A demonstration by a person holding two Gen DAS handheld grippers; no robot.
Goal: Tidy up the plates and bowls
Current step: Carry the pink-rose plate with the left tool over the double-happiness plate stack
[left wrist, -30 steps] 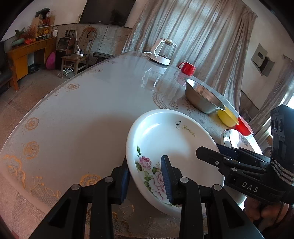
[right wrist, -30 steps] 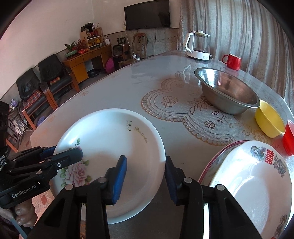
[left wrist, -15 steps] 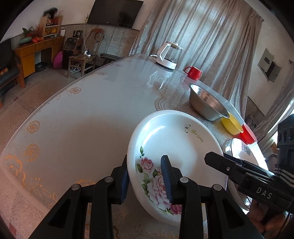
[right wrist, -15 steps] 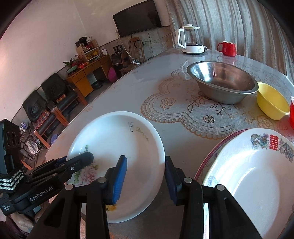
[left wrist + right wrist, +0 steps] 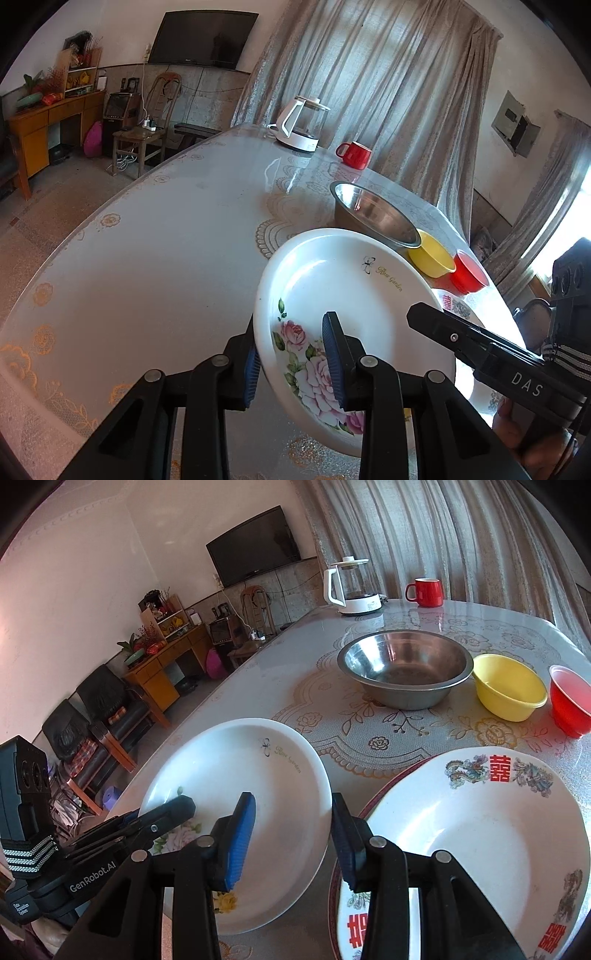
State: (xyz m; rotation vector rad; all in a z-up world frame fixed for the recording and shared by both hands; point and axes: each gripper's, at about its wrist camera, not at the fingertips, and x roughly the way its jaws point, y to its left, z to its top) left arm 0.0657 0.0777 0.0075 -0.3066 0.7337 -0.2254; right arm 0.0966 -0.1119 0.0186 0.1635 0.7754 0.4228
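A white rose-pattern plate [image 5: 343, 295] is held tilted above the table; my left gripper [image 5: 293, 360] is shut on its near rim. It also shows in the right wrist view [image 5: 236, 786]. My right gripper [image 5: 293, 840] straddles the plate's right rim with its jaws apart, not pressing it. To the right lies a white dragon-pattern plate [image 5: 480, 834] on top of a red-rimmed plate [image 5: 354, 923]. Behind stand a steel bowl [image 5: 406, 664], a yellow bowl [image 5: 508, 686] and a red bowl [image 5: 569, 705].
A white kettle [image 5: 351, 587] and a red mug [image 5: 426, 590] stand at the table's far end. The lace-patterned table [image 5: 166, 240] stretches left. A wooden desk and black chairs [image 5: 107, 701] stand beyond the table's left edge.
The rose plate has lifted and tilted in my left gripper and moved right, toward the dragon plate. My right gripper has stayed at its right rim.
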